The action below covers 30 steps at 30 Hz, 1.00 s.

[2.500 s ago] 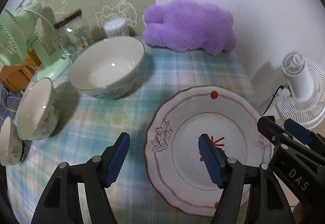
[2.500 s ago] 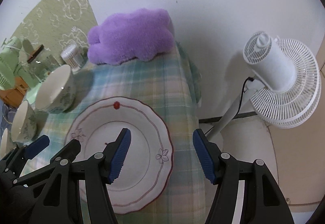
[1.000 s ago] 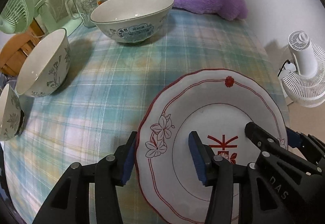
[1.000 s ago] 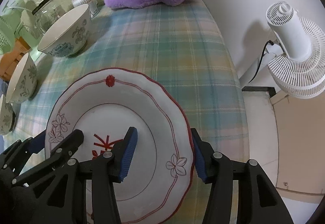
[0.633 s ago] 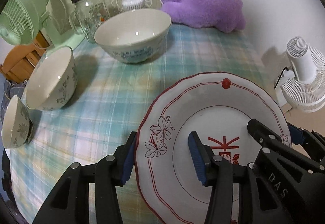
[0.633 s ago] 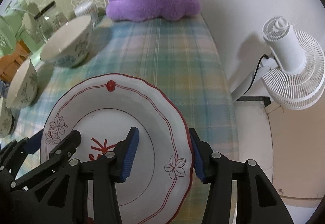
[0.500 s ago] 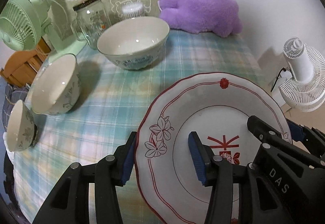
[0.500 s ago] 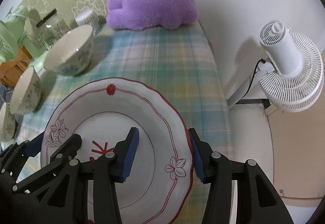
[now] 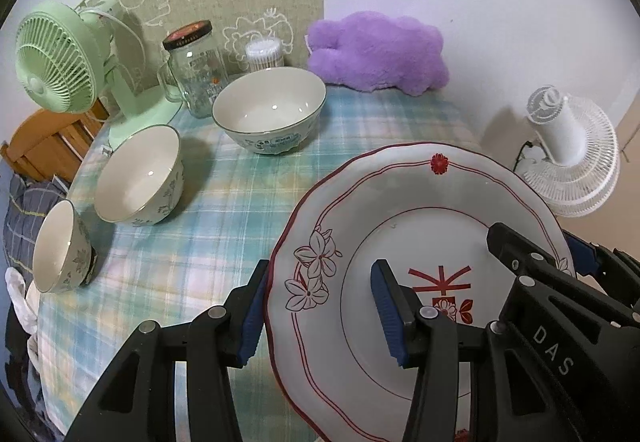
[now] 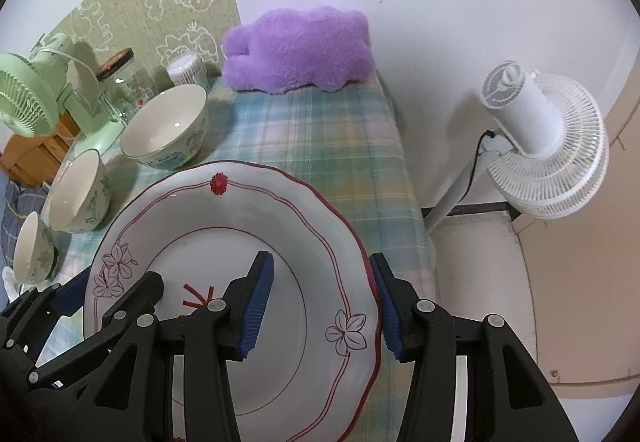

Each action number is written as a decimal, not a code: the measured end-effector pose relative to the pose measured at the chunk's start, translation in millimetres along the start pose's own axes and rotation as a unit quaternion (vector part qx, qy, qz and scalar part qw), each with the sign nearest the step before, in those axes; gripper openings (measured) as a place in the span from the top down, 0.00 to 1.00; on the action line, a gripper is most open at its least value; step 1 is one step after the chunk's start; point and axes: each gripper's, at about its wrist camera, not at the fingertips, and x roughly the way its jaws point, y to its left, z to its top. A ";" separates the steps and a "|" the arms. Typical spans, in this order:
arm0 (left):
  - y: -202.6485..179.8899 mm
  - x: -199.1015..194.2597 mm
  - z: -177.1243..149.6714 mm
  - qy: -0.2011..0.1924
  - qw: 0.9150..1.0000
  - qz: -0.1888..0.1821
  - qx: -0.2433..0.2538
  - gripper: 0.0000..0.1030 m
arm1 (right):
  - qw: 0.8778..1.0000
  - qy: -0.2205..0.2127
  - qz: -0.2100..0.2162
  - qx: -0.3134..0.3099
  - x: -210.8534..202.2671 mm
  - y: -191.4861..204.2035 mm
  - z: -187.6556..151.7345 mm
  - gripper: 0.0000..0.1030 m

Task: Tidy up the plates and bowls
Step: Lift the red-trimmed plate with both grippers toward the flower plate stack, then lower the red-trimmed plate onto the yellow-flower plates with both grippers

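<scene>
Setting: a table under a pastel plaid tablecloth (image 9: 248, 209), against a white wall, with a purple plush toy (image 9: 380, 53) at the far edge.
Plate: a large white plate (image 9: 420, 201) with red trim, lifted clear of the cloth and tilted.
Left gripper (image 9: 320, 316): clamped across the plate's left rim.
Right gripper (image 10: 320, 306): clamped across its right rim.
Bowls: three, large bowl (image 9: 270, 109), medium bowl (image 9: 138, 173), small bowl (image 9: 60, 246), in a row left of the plate.
Risk: the glazed rim is probably slick; uneven hand motion could let it slip or knock the bowls.
</scene>
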 end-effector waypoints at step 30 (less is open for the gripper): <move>-6.3 -55.3 -119.4 0.027 0.993 -0.094 0.067 0.52 | 0.996 0.013 -0.076 0.052 -87.2 -10.0 -129.3 0.48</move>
